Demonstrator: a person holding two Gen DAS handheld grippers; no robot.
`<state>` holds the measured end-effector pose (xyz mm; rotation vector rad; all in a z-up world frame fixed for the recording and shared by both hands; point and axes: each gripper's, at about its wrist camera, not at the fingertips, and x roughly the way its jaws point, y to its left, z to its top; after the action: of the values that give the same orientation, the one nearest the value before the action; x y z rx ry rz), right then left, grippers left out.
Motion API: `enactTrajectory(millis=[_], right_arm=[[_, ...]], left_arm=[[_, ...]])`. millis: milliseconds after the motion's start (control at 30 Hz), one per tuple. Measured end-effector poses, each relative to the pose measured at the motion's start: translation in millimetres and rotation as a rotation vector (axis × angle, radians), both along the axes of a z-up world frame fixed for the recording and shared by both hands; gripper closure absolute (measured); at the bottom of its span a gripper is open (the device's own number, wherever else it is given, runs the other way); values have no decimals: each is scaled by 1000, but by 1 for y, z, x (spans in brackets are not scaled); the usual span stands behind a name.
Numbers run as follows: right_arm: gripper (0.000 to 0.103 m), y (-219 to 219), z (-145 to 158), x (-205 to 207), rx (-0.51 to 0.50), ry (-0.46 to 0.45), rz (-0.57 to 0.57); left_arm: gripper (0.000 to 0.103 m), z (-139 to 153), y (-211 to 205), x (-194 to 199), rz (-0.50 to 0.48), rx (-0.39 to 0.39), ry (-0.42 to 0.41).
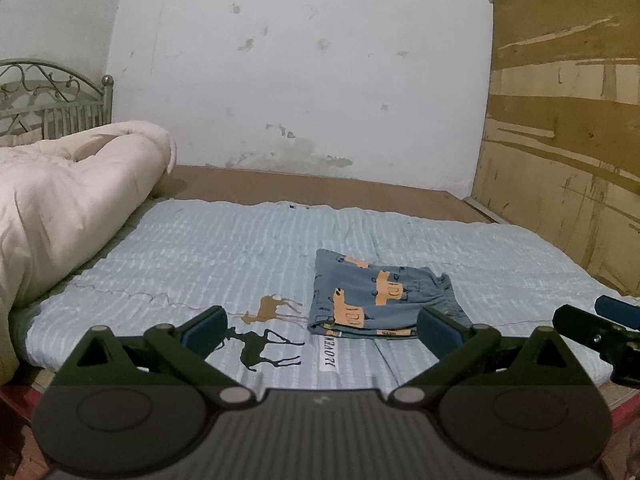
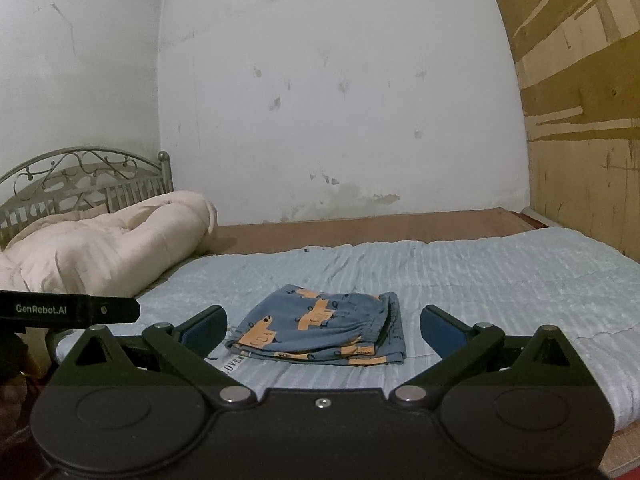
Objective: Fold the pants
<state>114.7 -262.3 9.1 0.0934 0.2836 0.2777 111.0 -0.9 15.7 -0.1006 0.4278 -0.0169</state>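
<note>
Holding both tools spread and empty, left tool [image 1: 322, 330] and right tool [image 2: 324, 326], I keep clear so the folded pants [image 2: 320, 326] lie undisturbed on the bed [image 2: 500, 280].

The folded pants [image 2: 320, 330] lie flat on the pale blue bedspread [image 2: 500, 288], just ahead of the right tool [image 2: 323, 326], whose jaws stand wide apart with nothing gripped. A cream quilt [image 2: 100, 244] is heaped by the metal headboard [image 2: 80, 176].
</note>
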Motion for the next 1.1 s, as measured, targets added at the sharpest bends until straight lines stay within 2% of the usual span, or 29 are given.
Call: enactTrajectory(millis=[633,800,933,1100], right_arm=[[1,-3,1,2,4,3,2],[1,-3,-1,4,5,8,5],[1,-2,-4,6,3,16,8],[1,-2,-9,12,0,31,9]], left_arm=[[1,-1,-3,4,-9,0,10],[1,-3,-6,9,13,16,43],[1,-4,-11,10,11,49,18],[1,-7,-10,14,10,42,16]])
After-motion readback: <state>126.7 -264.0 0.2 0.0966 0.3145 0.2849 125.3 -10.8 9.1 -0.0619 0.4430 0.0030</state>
